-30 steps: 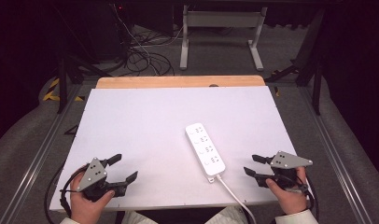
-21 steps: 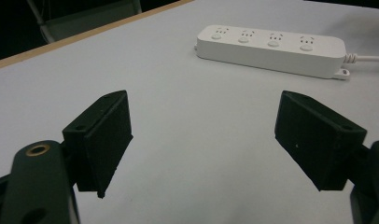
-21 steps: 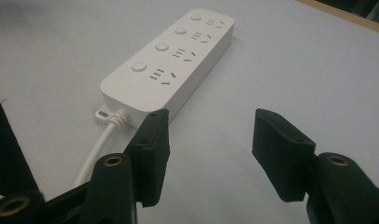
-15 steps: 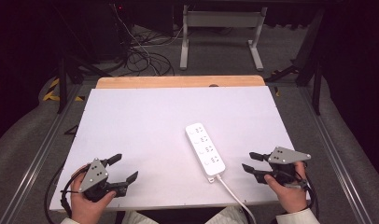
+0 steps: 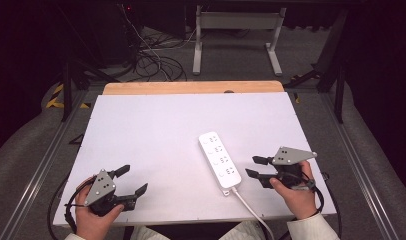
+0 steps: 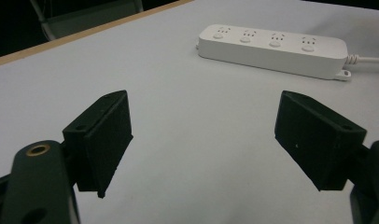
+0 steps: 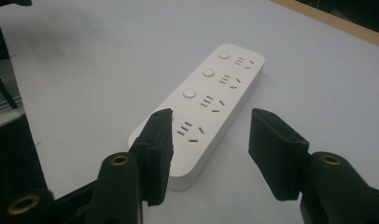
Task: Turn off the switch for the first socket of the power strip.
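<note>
A white power strip with several sockets lies on the white table top, right of centre, its cord running off the near edge. My right gripper is open just to its right, jaws pointing at its near end; in the right gripper view the power strip lies between and beyond the jaws of that gripper. My left gripper is open at the near left corner, holding nothing. In the left gripper view the gripper faces the distant power strip.
The white cord trails from the strip toward the near edge. A wooden strip borders the table's far side. Beyond it are cables on the floor and a metal stand. Metal rails run along both sides.
My right gripper has moved left and slightly away from me, closer to the power strip's near end. The left gripper has stayed in place.
</note>
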`<state>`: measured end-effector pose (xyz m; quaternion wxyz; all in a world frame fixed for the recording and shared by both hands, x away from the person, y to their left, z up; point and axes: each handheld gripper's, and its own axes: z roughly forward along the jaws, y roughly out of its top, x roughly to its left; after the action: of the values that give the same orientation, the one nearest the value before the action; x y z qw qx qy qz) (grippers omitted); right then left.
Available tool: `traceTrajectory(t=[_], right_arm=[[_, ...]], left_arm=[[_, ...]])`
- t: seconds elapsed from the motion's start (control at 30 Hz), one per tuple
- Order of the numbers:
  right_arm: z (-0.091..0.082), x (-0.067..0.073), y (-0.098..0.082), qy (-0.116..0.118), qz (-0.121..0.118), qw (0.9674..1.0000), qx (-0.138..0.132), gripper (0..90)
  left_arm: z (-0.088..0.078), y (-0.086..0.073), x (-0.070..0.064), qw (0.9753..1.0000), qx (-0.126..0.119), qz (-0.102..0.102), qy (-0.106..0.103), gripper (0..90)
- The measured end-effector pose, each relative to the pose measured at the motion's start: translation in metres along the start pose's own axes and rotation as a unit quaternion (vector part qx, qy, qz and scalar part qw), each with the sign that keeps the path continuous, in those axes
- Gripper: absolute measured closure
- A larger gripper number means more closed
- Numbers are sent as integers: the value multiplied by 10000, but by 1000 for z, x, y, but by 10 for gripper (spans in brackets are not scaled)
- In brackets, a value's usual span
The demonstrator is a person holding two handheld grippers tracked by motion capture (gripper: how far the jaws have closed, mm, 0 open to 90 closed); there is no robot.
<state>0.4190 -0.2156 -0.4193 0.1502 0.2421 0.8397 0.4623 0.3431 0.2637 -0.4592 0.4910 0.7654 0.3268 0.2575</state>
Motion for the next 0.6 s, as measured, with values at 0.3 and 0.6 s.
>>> traceTrajectory(t=[0.3,0.6], right_arm=[[12,4,14,192,-17,9998,-13,501],[26,8,27,275,-132,9995,14,501]], left_arm=[[0,0,0,10000,26,33,11,191],[0,0,0,10000,38,47,2,191]])
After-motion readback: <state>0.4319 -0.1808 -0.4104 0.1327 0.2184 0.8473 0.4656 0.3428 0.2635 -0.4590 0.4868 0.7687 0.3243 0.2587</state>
